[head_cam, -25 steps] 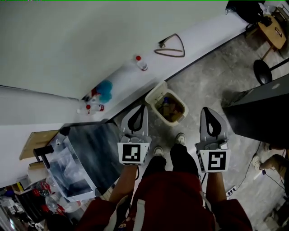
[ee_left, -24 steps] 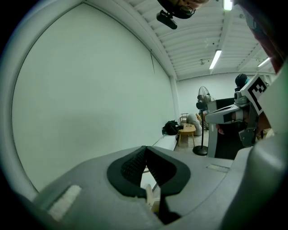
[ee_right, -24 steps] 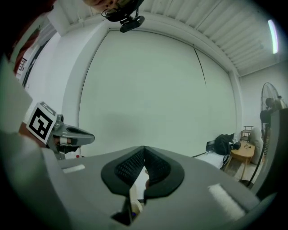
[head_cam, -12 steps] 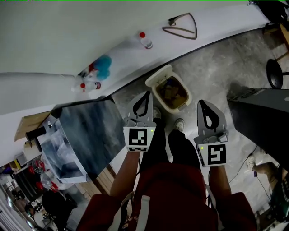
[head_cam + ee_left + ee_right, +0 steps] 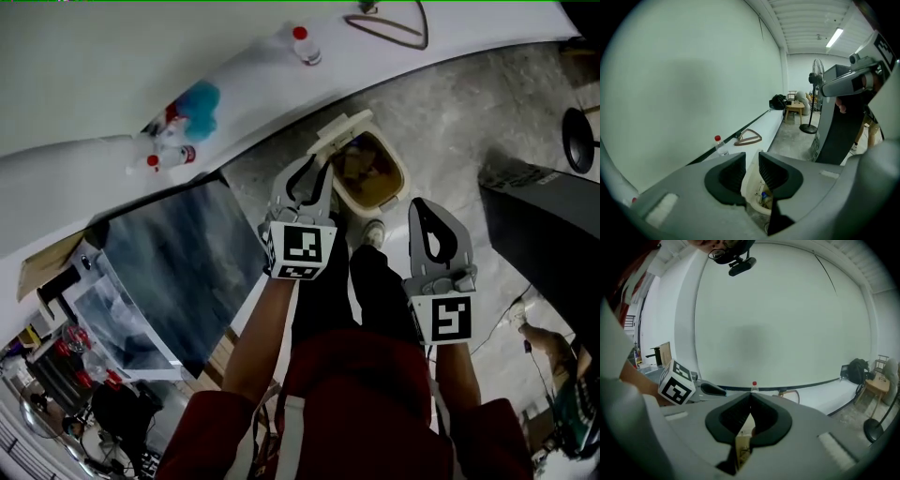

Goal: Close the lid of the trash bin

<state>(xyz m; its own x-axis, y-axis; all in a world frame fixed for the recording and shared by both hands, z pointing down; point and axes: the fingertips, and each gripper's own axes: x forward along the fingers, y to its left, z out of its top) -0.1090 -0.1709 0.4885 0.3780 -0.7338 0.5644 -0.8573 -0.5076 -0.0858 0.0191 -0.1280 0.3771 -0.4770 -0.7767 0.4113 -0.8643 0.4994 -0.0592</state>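
The cream trash bin stands on the concrete floor with rubbish inside, and its lid is tipped open toward the white ledge. My left gripper hovers by the bin's left rim, just below the lid. Its jaws are opening, and the bin shows through the gap beyond my left gripper, with nothing pressed between the pads. My right gripper is to the right of the bin and apart from it. In its own view my right gripper has its tips together and nothing in them.
A red-capped bottle and a wooden hanger lie on the white ledge by the wall, with blue and white bottles further left. A dark cabinet stands on the right and a grey box on the left. The person's shoe is just before the bin.
Both grippers have come down toward the bin. The left one has moved up to the bin's left rim, and its jaws, shut earlier, now stand apart.
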